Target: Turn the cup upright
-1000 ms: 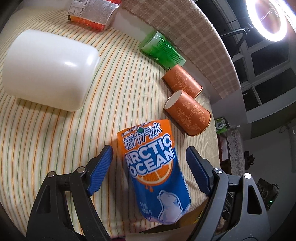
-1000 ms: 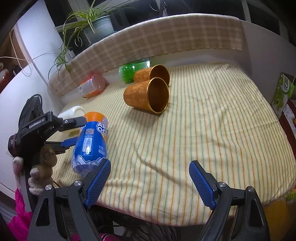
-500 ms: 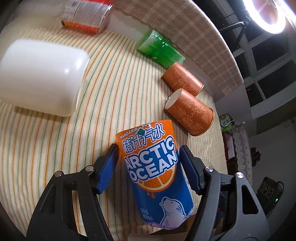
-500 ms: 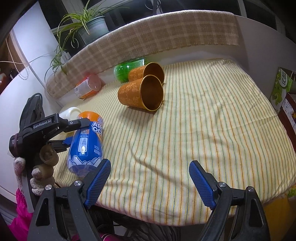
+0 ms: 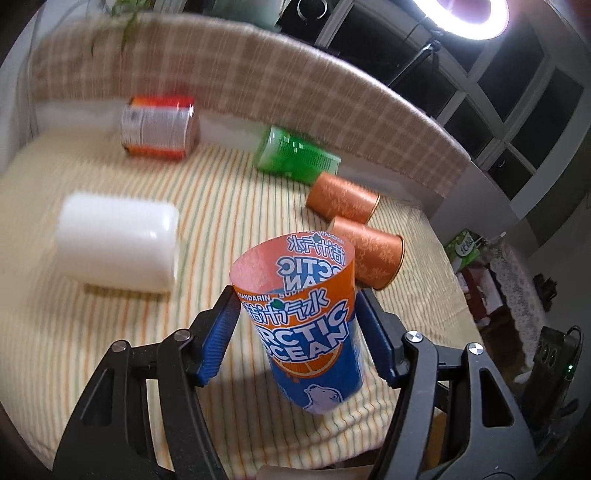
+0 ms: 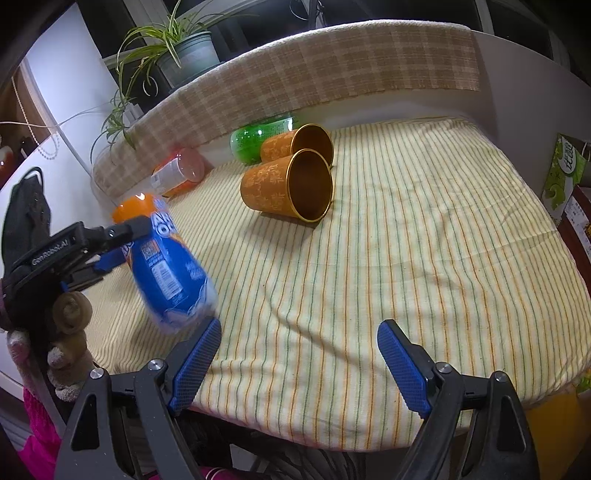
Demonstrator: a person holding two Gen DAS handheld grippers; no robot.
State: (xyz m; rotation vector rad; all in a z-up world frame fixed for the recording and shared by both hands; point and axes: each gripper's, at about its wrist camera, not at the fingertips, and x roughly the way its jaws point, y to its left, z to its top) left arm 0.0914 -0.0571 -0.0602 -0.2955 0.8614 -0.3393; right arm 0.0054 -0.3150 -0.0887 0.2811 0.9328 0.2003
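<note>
The left hand-held gripper (image 5: 297, 332) pinches the Arctic Ocean cup (image 5: 306, 332) between its blue pads, one pad on each side of the upper wall; the cup is tilted, open mouth up and away from the wrist camera, its base towards the near edge of the counter (image 5: 110, 314); in the right wrist view the same cup (image 6: 166, 266) appears blurred and leaning near the counter's left edge, and whether its base touches the striped cloth (image 6: 424, 258) cannot be determined. The right hand-held gripper (image 6: 299, 363) is spread wide over the near edge of the counter, its jaws holding nothing. Two orange patterned cups (image 5: 365, 251) lie on their sides around the middle of the counter, side by side, mouths towards the right edge; a green bottle (image 5: 295, 155) lies just behind them near the far edge; a red-labelled container (image 5: 159, 127) lies on its side at the far left; a white cup (image 5: 118, 243) lies on its side towards the left edge. A checked runner (image 6: 332, 74) covers the raised ledge behind the counter; a potted plant (image 6: 177, 48) stands beyond it; a ring light (image 5: 461, 18) glows at upper right.
</note>
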